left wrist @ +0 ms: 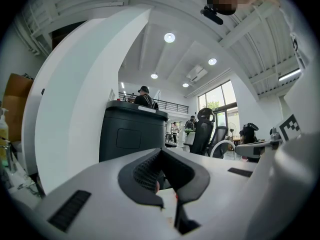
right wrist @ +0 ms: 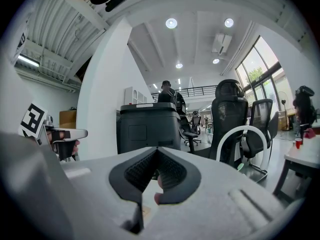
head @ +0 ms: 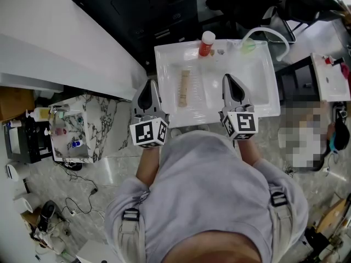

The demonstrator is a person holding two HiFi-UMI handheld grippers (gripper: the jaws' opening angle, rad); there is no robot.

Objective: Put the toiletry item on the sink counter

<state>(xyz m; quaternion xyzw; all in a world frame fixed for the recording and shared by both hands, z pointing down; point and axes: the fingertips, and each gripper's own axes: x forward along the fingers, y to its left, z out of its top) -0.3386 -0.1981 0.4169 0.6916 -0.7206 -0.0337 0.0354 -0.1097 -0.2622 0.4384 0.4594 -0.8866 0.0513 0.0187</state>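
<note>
**Head view.** Both grippers are held level at the near edge of the white worktop [head: 164,53]. The left gripper [head: 150,86] and the right gripper [head: 229,80] each have their jaws together, with nothing in them. A flat tan strip [head: 184,88] lies in the basin ahead, between the two grippers and nearer the left one. A red bottle with a white cap [head: 206,43] stands upright on the far rim, well beyond both tips. I cannot tell which of the two is the toiletry item. The curved tap [head: 271,36] rises ahead and to the right of the right gripper.

**Left gripper view.** The left gripper [left wrist: 161,156] shows its jaws meeting at the tip. If it goes forward closed like this, it would likely shove the strip across the slick basin instead of taking it.

**Right gripper view.** The right gripper [right wrist: 158,153] is closed and empty too. The bottle looks tall and narrow, so a touch high on it, or jaws that open late, could tip it into the basin. A wide swing to the right could hit the tap.
</note>
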